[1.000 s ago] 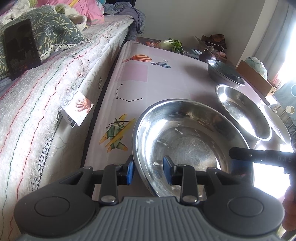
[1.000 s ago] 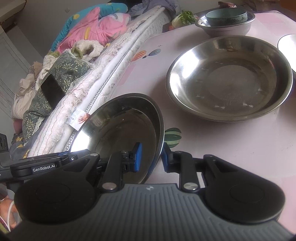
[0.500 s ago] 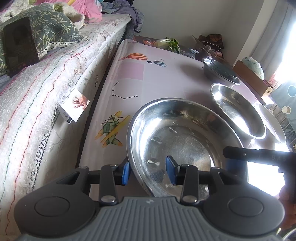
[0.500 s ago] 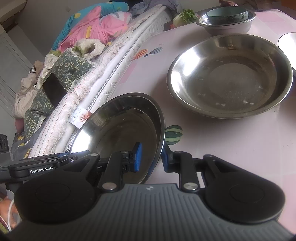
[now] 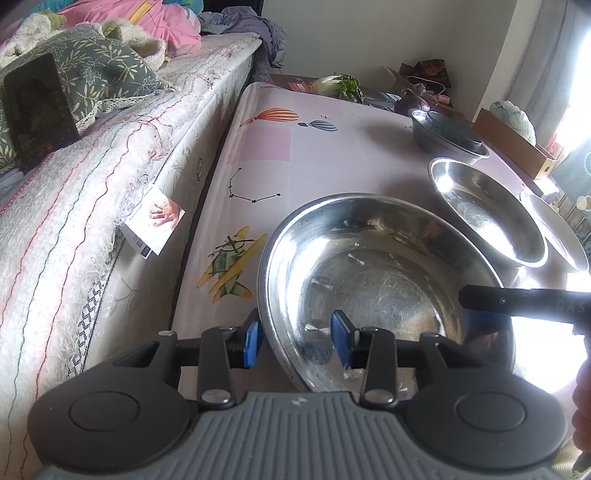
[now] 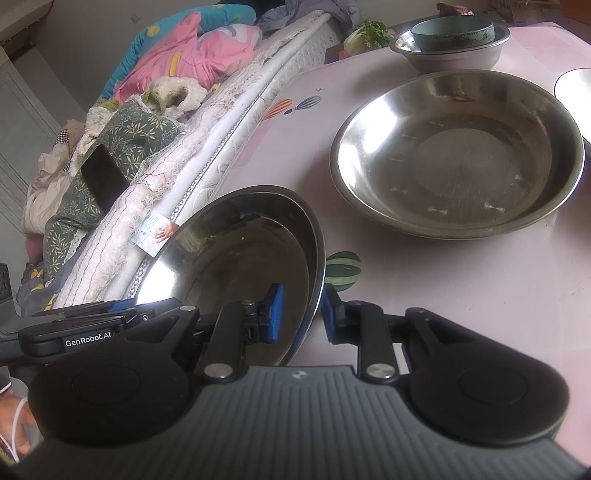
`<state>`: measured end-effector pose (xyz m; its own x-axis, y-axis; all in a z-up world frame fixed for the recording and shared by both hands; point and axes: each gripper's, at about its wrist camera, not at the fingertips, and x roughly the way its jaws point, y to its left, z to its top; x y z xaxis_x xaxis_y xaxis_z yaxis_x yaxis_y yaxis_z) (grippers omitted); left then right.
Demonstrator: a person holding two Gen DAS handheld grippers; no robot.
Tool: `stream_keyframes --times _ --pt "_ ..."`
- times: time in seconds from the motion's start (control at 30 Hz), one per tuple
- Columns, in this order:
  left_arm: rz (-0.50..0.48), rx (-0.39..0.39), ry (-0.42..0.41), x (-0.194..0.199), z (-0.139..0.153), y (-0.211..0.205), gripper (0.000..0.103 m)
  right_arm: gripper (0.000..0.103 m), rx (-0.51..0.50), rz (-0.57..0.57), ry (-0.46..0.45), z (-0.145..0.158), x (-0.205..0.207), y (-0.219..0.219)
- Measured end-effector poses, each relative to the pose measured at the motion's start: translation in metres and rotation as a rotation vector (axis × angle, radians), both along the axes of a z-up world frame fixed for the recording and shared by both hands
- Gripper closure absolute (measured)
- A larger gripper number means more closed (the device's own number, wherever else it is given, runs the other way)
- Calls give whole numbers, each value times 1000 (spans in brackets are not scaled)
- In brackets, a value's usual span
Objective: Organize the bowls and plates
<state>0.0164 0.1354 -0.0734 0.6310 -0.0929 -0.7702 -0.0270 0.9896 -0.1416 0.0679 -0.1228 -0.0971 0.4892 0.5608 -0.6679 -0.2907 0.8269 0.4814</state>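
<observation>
A large steel bowl (image 5: 376, 273) is held off the table between both grippers. My left gripper (image 5: 297, 341) straddles its near-left rim, one blue pad outside and one inside, with a visible gap around the rim. My right gripper (image 6: 299, 314) is shut on the bowl's (image 6: 236, 258) opposite rim; it shows in the left wrist view (image 5: 517, 299) as a black arm. A second wide steel bowl (image 6: 458, 155) sits on the table beyond, also in the left wrist view (image 5: 484, 210). A green ceramic bowl (image 6: 452, 33) sits inside a grey metal bowl (image 6: 450, 55) at the far end.
The table (image 5: 258, 147) has a pale pink printed cover. A bed (image 5: 92, 184) with quilts runs along its left edge, with a black phone (image 5: 37, 107) on it. A white plate (image 6: 574, 85) lies at the right edge. Leafy vegetables (image 5: 340, 85) and a cardboard box (image 5: 513, 144) are at the back.
The left gripper's pads have spread wider around the bowl rim. The held bowl and both grippers have barely shifted.
</observation>
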Motion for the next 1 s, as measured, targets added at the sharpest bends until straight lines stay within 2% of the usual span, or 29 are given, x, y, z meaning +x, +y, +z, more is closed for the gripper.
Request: stream_keyframes --times 0.33,1.0 --pt "1 62 -10 3 0 -8 63 82 -38 20 -39 2 0 7" --pt "23 84 -21 3 12 -13 63 82 -41 26 -64 8 -3 6"
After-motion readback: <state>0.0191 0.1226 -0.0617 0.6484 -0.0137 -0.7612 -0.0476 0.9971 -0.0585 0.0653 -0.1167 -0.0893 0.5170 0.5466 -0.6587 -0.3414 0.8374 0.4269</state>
